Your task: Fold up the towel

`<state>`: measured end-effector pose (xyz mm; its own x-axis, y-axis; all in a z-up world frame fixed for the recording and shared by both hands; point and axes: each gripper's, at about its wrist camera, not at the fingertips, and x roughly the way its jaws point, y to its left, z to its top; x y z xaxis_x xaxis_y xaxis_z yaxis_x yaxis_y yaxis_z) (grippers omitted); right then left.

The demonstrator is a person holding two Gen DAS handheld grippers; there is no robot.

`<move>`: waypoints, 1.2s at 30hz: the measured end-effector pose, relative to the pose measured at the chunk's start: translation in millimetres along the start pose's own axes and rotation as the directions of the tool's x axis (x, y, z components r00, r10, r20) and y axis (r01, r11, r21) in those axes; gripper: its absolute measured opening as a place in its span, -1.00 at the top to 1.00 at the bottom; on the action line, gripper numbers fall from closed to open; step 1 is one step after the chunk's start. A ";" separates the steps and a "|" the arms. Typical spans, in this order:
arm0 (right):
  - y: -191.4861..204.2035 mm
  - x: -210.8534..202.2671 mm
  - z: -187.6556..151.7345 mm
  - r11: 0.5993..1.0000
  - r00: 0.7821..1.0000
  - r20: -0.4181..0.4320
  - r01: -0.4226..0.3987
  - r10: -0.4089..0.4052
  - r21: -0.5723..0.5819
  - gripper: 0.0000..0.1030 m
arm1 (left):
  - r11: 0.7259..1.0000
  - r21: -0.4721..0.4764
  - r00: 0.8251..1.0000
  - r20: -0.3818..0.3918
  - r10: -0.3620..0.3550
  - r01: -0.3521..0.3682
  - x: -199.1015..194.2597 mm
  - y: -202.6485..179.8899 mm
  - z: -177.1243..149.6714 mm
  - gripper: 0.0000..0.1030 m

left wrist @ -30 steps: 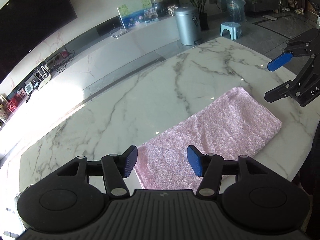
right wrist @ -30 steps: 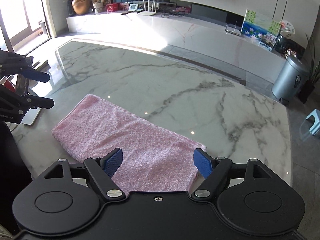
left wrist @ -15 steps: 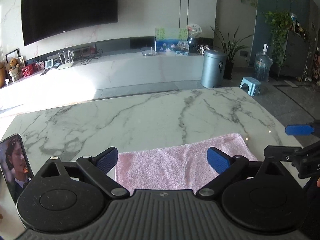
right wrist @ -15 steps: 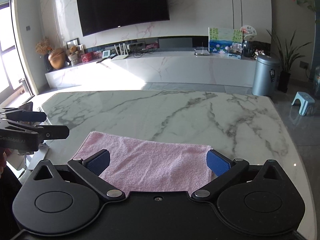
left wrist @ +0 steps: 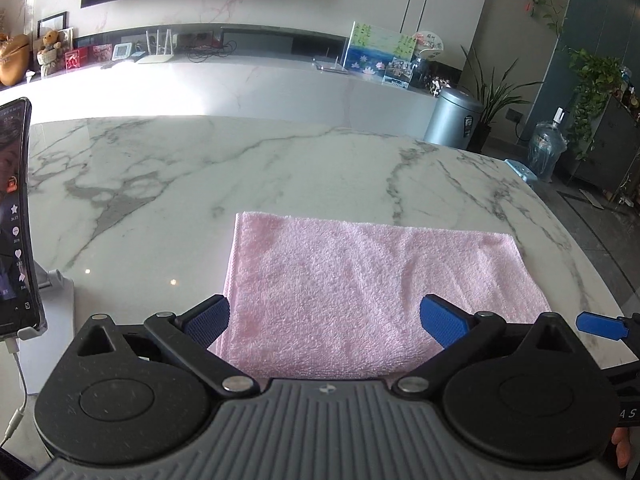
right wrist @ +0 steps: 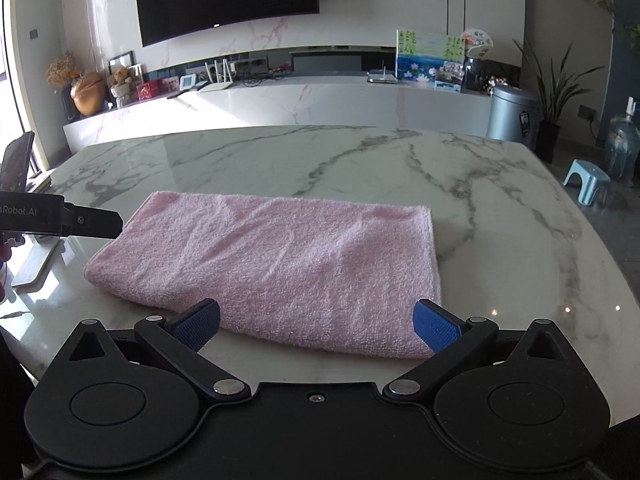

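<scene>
Currently the pink towel [right wrist: 276, 268] lies flat on the marble bench [right wrist: 360, 160], near the edge closest to the person. It reads as a tidy rectangle with a rounded, doubled-looking edge along the near side, so my guess is at least one fold is already in. How many folds the task wants I can't tell; if another is due, it's probably end to end along the long axis.

Left gripper [left wrist: 324, 318]: jaws wide apart, nothing between them, sitting over the towel's near left corner. The left pad [left wrist: 208, 320] is right at the towel's left edge; whether it touches the cloth I can't tell.

Right gripper [right wrist: 316, 322]: jaws also spread, empty, straddling the towel's near edge towards its right end. Touching or just above, can't say.

So neither gripper holds the cloth. Judgement: either between folds or lined up for the next pinch.

Readable text:
- "nRobot.AI" on the side of the left gripper as seen from the right wrist view; first letters cut off by the frame.
- "A S" on the right gripper's body at the lower right of the left wrist view; partial.
- Phone [left wrist: 16, 216] on a stand at the bench's left is playing a video; on-screen text too small to read.
- Label on the grey bin [right wrist: 512, 112] behind the bench: unreadable.
</scene>
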<state>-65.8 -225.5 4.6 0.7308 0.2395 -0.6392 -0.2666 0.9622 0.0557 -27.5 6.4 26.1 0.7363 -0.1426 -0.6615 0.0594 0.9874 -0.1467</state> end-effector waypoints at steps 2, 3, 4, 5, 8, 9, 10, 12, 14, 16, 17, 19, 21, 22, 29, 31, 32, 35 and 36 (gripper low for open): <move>4.1 3.7 -8.6 1.000 1.000 -0.012 0.008 -0.008 -0.001 -0.99 | 0.999 0.030 0.999 0.023 0.027 -0.028 -1.9 -8.7 -10.6 -0.99; 5.8 5.5 -12.6 1.000 1.000 -0.017 0.012 -0.012 0.000 -0.99 | 0.998 0.053 0.998 0.038 0.042 -0.044 -3.0 -13.3 -16.0 -0.99; 7.3 7.2 -16.4 1.000 1.000 -0.022 0.017 -0.017 0.000 -0.99 | 0.996 0.068 0.997 0.048 0.053 -0.056 -3.1 -16.3 -19.5 -0.99; 8.4 8.5 -19.6 1.000 0.999 -0.029 0.024 -0.024 0.003 -0.99 | 0.994 0.086 0.996 0.057 0.066 -0.070 -3.4 -20.2 -25.1 -0.99; 10.0 10.0 -26.2 0.999 0.998 -0.038 0.045 -0.045 0.023 -0.99 | 0.990 0.111 0.995 0.066 0.081 -0.088 -3.1 -26.6 -39.2 -0.99; 10.6 9.5 -28.6 0.998 0.998 -0.034 0.052 -0.051 0.034 -0.99 | 0.990 0.111 0.995 0.062 0.080 -0.087 -2.6 -27.2 -43.2 -0.99; 11.5 8.8 -31.3 0.997 0.998 -0.029 0.060 -0.058 0.043 -0.99 | 0.991 0.109 0.995 0.056 0.078 -0.084 -1.6 -27.1 -46.3 -0.99; 14.0 8.0 -36.7 0.996 0.997 -0.022 0.071 -0.070 0.056 -0.99 | 0.992 0.102 0.996 0.043 0.072 -0.076 0.8 -26.3 -51.4 -0.99; 18.6 10.0 -40.3 0.997 0.998 -0.029 0.065 -0.063 0.051 -0.99 | 0.993 0.089 0.997 0.019 0.074 -0.076 4.5 -24.6 -55.7 -0.99; 22.7 12.2 -42.9 0.997 0.998 -0.037 0.055 -0.054 0.046 -0.99 | 0.994 0.078 0.997 -0.001 0.078 -0.077 7.5 -22.8 -59.3 -0.98; 24.7 13.6 -44.3 0.998 0.998 -0.041 0.048 -0.046 0.045 -0.99 | 0.994 0.073 0.997 -0.007 0.081 -0.080 8.1 -22.3 -60.9 -0.98; 28.4 16.0 -46.9 0.998 0.998 -0.045 0.046 -0.044 0.040 -0.99 | 0.994 0.068 0.996 -0.012 0.089 -0.088 7.8 -22.6 -63.5 -0.98; 31.6 17.4 -48.8 0.998 0.998 -0.045 0.051 -0.050 0.034 -0.99 | 0.993 0.067 0.995 -0.011 0.100 -0.099 7.1 -23.4 -65.3 -0.98; 32.9 17.0 -49.4 0.998 0.998 -0.041 0.055 -0.054 0.031 -0.99 | 0.992 0.067 0.994 -0.014 0.104 -0.103 7.3 -24.1 -66.1 -0.98; 37.0 17.1 -51.8 0.996 0.995 -0.032 0.090 -0.090 0.012 -0.99 | 0.988 0.080 0.990 -0.030 0.134 -0.132 10.4 -28.4 -71.0 -0.98; 36.8 17.4 -51.9 0.995 0.995 -0.030 0.095 -0.094 0.009 -0.99 | 0.988 0.084 0.991 -0.029 0.129 -0.126 10.9 -28.3 -71.3 -0.98; 36.1 17.3 -52.0 0.995 0.995 -0.030 0.098 -0.097 0.011 -0.99 | 0.989 0.083 0.992 -0.031 0.126 -0.123 11.1 -27.6 -71.3 -0.98; 34.9 18.0 -51.6 0.995 0.994 -0.027 0.103 -0.102 0.015 -0.99 | 0.990 0.077 0.992 -0.034 0.123 -0.120 12.2 -24.7 -72.0 -0.98; 34.5 18.2 -51.5 0.994 0.994 -0.026 0.106 -0.105 0.017 -0.98 | 0.989 0.080 0.991 -0.033 0.128 -0.125 12.7 -24.5 -72.2 -0.98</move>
<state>-94.1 -194.6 -44.6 0.7381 0.1333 -0.6614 -0.1772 0.9842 0.0007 -68.3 -24.6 -31.8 0.7149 -0.0175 -0.6990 0.0209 0.9998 -0.0036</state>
